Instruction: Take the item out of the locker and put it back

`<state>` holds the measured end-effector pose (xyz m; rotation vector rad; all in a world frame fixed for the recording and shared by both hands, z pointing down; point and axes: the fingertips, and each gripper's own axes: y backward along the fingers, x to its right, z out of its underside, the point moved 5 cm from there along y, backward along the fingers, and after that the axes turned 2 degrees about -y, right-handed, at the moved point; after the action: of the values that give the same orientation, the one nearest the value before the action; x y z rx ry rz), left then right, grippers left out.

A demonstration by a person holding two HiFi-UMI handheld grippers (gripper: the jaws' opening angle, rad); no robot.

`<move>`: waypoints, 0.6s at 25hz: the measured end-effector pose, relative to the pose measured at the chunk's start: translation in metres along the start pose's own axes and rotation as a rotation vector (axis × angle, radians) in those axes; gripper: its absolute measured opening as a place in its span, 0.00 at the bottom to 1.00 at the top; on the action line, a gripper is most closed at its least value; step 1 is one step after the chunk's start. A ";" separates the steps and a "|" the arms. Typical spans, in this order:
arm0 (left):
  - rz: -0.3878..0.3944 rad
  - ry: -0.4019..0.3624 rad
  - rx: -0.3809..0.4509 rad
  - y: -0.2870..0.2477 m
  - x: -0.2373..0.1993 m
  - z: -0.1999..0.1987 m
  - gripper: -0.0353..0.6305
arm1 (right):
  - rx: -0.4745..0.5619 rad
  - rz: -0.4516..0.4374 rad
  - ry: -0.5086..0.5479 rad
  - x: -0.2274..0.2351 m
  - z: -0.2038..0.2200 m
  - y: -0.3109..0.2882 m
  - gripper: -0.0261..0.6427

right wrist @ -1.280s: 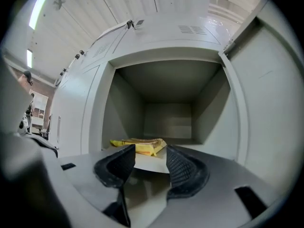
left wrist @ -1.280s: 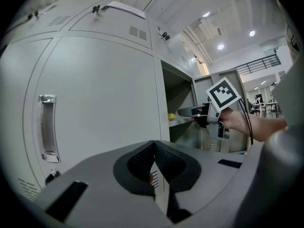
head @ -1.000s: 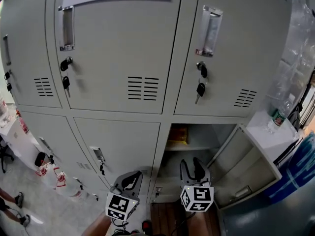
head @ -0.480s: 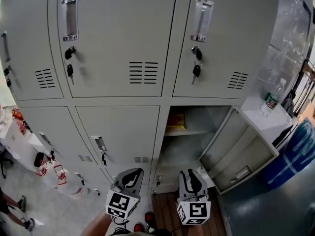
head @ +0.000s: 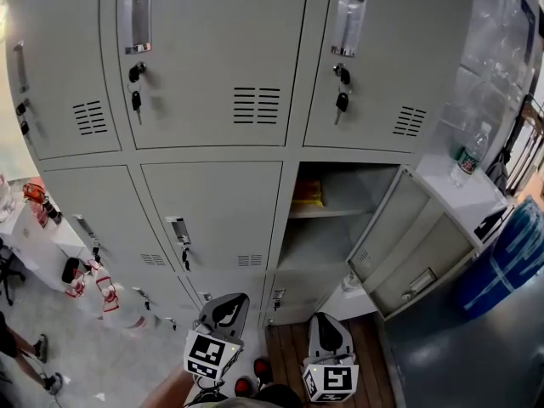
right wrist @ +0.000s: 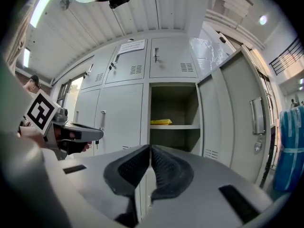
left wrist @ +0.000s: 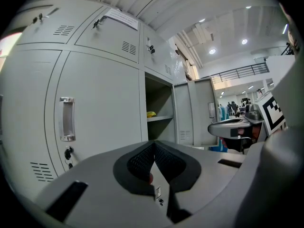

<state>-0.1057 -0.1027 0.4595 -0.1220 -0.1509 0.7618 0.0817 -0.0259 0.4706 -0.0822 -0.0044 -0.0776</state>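
Print on the door notice (right wrist: 131, 46) is unreadable; left gripper (left wrist: 153, 147) pressed together, right gripper (right wrist: 150, 149) closing on nothing.

No legible text, label or number anywhere.

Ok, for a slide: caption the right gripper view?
Right gripper, fingers closing empty, faces the open locker; a yellow item lies on its shelf.

Left tool (head: 223, 313) jaws together, right tool (head: 330, 337) closing, empty
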 end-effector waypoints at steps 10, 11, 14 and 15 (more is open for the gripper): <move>0.003 0.007 -0.016 0.016 0.010 0.009 0.09 | -0.010 0.012 0.007 -0.006 0.008 0.018 0.07; 0.003 0.005 -0.016 0.017 0.010 0.009 0.09 | -0.013 0.013 0.012 -0.006 0.008 0.019 0.07; 0.007 0.002 -0.015 0.018 0.013 0.010 0.09 | -0.011 0.015 0.019 -0.007 0.007 0.020 0.06; 0.009 0.002 -0.015 0.018 0.014 0.009 0.09 | -0.009 0.015 0.019 -0.007 0.006 0.020 0.06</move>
<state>-0.1098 -0.0792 0.4667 -0.1375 -0.1545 0.7699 0.0765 -0.0046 0.4751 -0.0905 0.0158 -0.0637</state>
